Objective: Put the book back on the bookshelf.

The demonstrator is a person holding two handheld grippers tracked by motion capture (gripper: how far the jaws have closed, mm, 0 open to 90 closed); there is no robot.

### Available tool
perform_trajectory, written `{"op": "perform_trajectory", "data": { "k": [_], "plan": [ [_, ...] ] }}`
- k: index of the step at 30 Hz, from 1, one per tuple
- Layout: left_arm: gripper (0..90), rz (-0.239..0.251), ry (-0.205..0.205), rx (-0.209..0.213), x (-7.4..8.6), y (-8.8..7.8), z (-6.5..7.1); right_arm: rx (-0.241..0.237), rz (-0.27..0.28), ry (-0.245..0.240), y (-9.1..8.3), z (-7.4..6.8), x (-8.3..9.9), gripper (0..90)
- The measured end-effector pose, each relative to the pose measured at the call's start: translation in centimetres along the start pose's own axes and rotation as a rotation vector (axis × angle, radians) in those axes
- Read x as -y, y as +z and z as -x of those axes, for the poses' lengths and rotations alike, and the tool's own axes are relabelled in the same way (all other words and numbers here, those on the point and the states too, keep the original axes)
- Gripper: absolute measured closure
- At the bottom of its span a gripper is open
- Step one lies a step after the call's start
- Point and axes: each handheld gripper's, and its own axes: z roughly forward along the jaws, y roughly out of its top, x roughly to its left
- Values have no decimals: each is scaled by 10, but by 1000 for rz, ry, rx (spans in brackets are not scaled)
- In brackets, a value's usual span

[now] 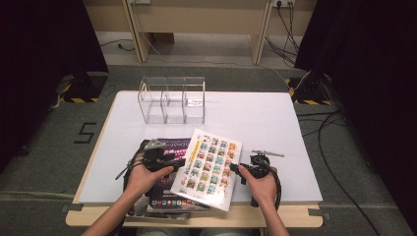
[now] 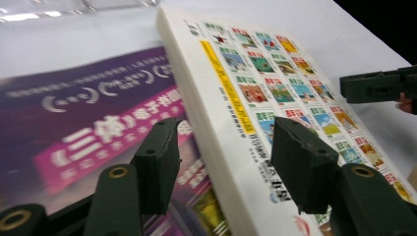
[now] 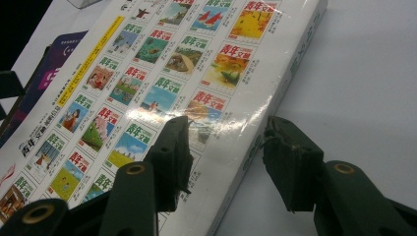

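A thick white book [image 1: 209,167] with a grid of small colourful covers lies slanted on the near middle of the white table [image 1: 260,118]. Its left part rests on a purple magazine [image 1: 169,145]. My left gripper [image 1: 181,161] stands open astride the book's left edge [image 2: 216,123]. One of its jaws is over the purple magazine [image 2: 88,123] and the other above the cover. My right gripper [image 1: 235,168] is open astride the book's right edge [image 3: 275,73], one jaw above the cover, one over bare table. Neither pair of pads presses on the book.
A clear plastic organiser [image 1: 172,98] with three compartments stands at the back left of the table. Bare white tabletop stretches to the right of the book. Dark curtains, cables and a wooden frame surround the table.
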Motion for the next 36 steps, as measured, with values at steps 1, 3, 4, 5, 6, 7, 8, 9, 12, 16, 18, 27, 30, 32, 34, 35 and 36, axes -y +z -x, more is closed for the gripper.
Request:
{"op": "perform_trajectory", "data": {
  "k": [1, 3, 4, 5, 6, 7, 8, 9, 12, 16, 18, 27, 30, 32, 34, 35, 36],
  "plan": [
    [444, -12, -3, 3, -1, 4, 1, -1, -2, 2, 1, 0, 0, 524],
    [454, -37, -5, 2, -2, 12, 3, -4, -9, 3, 2, -1, 0, 522],
    [464, -48, -4, -4, -2, 14, 3, -5, -15, 5, 2, -1, 1, 522],
    [470, -50, -8, -4, -2, 16, 3, -6, -19, 8, 3, -2, 1, 521],
    [477, -54, -13, 1, -2, 18, 3, -7, -21, 7, 3, -2, 1, 521],
    [484, -59, -18, 6, -2, 19, 3, -6, -21, 3, 4, -2, 2, 519],
    [491, -62, -19, 7, -2, 21, 3, -5, -22, -1, 5, -2, 2, 517],
    [492, -67, -16, 1, -2, 22, 4, 0, -22, -4, 5, -3, 2, 516],
    [498, -67, -27, -4, -2, 24, 3, 0, -23, -5, 6, -3, 2, 514],
    [500, -73, -42, -4, -2, 26, 1, 10, -28, -5, 6, -4, 1, 506],
    [500, -76, -52, -5, -2, 26, 2, 14, -33, -13, 7, -5, 1, 505],
    [586, -56, -121, 0, -8, 20, 0, 27, -39, 9, 11, -5, 1, 477],
    [581, -59, -156, 8, -8, 21, -2, 27, -41, 6, 12, -5, 0, 476],
    [578, -45, -195, 23, -7, 24, -6, 27, -43, 8, 12, -5, 0, 476],
    [574, -46, -229, 28, -6, 29, -9, 26, -46, 10, 12, -5, 0, 478],
    [570, -49, -225, 22, -6, 32, -9, 27, -45, 9, 12, -5, 0, 478],
    [558, -52, -223, 17, -7, 33, -8, 27, -46, 8, 12, -6, 0, 477]
  ]
}}
